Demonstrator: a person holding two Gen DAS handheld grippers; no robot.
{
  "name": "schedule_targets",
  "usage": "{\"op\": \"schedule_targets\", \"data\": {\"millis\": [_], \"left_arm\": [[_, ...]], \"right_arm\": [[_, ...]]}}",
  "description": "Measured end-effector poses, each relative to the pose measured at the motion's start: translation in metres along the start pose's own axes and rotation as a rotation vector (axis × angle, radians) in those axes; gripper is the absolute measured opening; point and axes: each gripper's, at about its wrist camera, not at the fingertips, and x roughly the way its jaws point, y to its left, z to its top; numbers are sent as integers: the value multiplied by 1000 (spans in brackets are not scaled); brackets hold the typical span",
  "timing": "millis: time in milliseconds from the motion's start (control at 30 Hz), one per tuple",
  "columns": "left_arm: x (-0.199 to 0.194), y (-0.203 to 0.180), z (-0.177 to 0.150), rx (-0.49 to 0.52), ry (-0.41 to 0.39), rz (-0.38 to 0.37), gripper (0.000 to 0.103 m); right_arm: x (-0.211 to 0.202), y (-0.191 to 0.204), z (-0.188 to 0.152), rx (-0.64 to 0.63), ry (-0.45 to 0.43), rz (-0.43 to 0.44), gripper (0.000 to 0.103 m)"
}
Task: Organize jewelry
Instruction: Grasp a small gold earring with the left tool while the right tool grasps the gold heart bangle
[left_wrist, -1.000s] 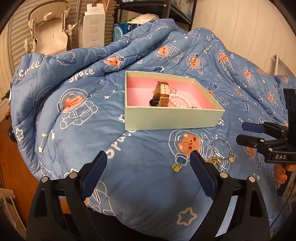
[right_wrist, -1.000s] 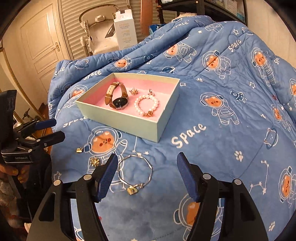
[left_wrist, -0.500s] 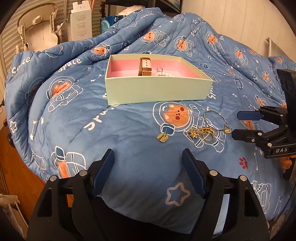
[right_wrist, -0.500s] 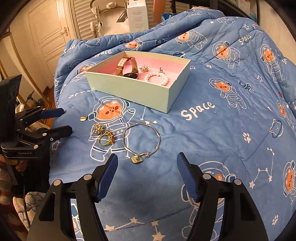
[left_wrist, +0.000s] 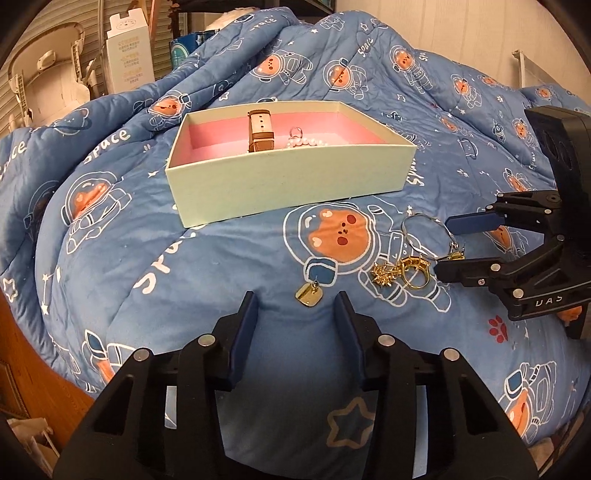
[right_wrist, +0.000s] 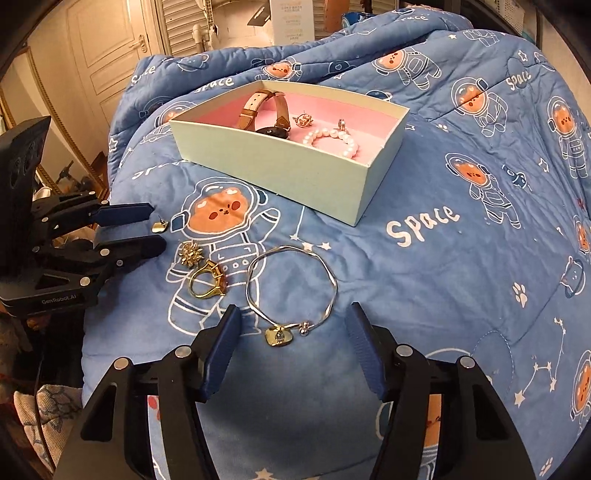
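On the blue astronaut-print quilt (right_wrist: 443, 258), near side of the pale green pink-lined box (right_wrist: 295, 177): thin silver bangle with gold heart charm (right_wrist: 291, 291), charm end just ahead of the empty, wide-open right gripper (right_wrist: 291, 343), loop reaching far toward the box. Further left, small gold square earring (left_wrist: 309, 296) between the tips of the empty, half-open left gripper (left_wrist: 297, 314). Each piece nearest its own gripper.

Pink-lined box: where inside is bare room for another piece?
In the pale green pink-lined box, bare lining shows beyond the white pearl bracelet, toward the far right corner, and left of the brown-strap watch. Between watch and pearls it is crowded with small earrings.
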Motion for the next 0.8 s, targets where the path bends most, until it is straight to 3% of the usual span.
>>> {"op": "schedule_targets", "data": {"millis": [233, 567, 800], "left_arm": [[6, 0, 4, -1, -2, -24, 34], [3, 4, 5, -68, -17, -76, 16], [1, 3, 4, -77, -24, -77, 15]], "right_arm": [[5, 2, 7, -9, -4, 13, 51], [6, 1, 8, 34, -19, 19, 50], [4, 0, 7, 56, -29, 15, 50]]}}
